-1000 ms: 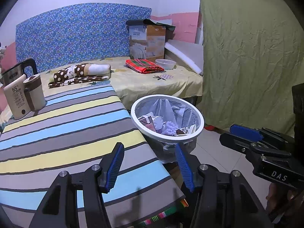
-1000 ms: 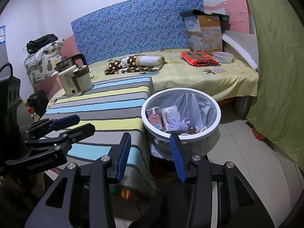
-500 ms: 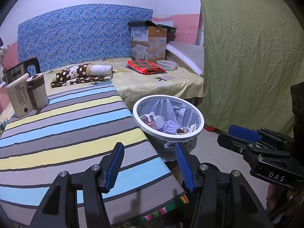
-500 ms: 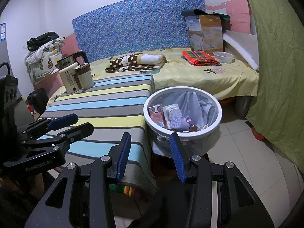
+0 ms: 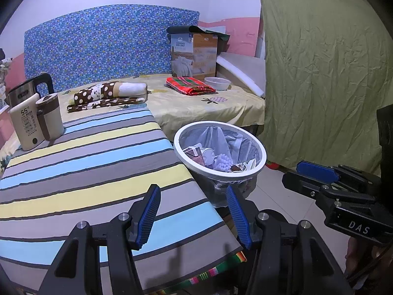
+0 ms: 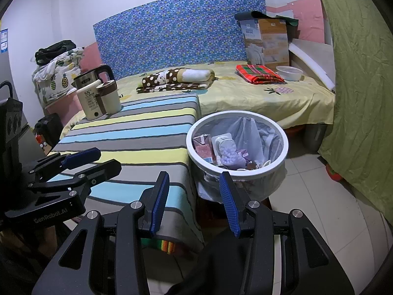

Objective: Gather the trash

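A white-rimmed trash bin (image 5: 245,175) (image 6: 285,147) with a clear liner stands on the floor beside the striped table (image 5: 86,172) (image 6: 137,135). Inside it lie small cartons and a bag of pale purple beads (image 5: 223,161) (image 6: 231,156). My left gripper (image 5: 194,211) hovers over the table's near right corner, open, with nothing between its blue pads. My right gripper (image 6: 195,196) hangs in front of the bin and the table's edge, also open and empty. Each gripper shows in the other's view: the right gripper (image 5: 304,178) over the floor, the left gripper (image 6: 98,162) over the cloth.
A steel kettle (image 5: 22,91), a beige cup warmer (image 5: 25,125) and a lidded mug (image 5: 50,116) stand at the table's far left. Behind is a bed (image 5: 196,108) with folded blankets, a cardboard box and a bowl. A green curtain (image 5: 319,73) hangs at right above tiled floor (image 6: 319,209).
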`<action>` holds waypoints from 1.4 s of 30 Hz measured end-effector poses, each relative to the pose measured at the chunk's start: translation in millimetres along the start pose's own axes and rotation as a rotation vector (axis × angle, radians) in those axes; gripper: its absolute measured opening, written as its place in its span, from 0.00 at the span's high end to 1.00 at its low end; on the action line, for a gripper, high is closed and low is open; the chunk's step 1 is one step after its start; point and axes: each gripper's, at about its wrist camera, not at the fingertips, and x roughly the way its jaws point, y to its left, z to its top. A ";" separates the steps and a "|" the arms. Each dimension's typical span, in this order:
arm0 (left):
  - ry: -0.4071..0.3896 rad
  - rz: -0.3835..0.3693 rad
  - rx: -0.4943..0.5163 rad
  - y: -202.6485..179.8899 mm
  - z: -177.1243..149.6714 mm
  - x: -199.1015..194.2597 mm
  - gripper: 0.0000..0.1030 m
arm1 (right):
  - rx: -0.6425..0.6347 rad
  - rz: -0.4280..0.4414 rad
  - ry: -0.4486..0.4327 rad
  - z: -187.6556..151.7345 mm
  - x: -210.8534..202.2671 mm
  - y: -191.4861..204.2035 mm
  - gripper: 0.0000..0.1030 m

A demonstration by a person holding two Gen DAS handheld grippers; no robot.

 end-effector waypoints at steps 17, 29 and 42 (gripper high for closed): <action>0.005 0.016 -0.006 4.1 -2.4 2.6 0.46 | -0.001 -0.003 0.015 -0.2 4.0 1.9 0.57; 0.005 0.019 -0.005 4.5 -3.2 2.0 0.46 | -0.004 0.002 0.019 -0.1 4.9 4.2 0.57; 0.001 0.042 0.001 0.9 -4.5 2.9 0.46 | -0.003 0.007 0.024 -2.1 6.9 4.1 0.57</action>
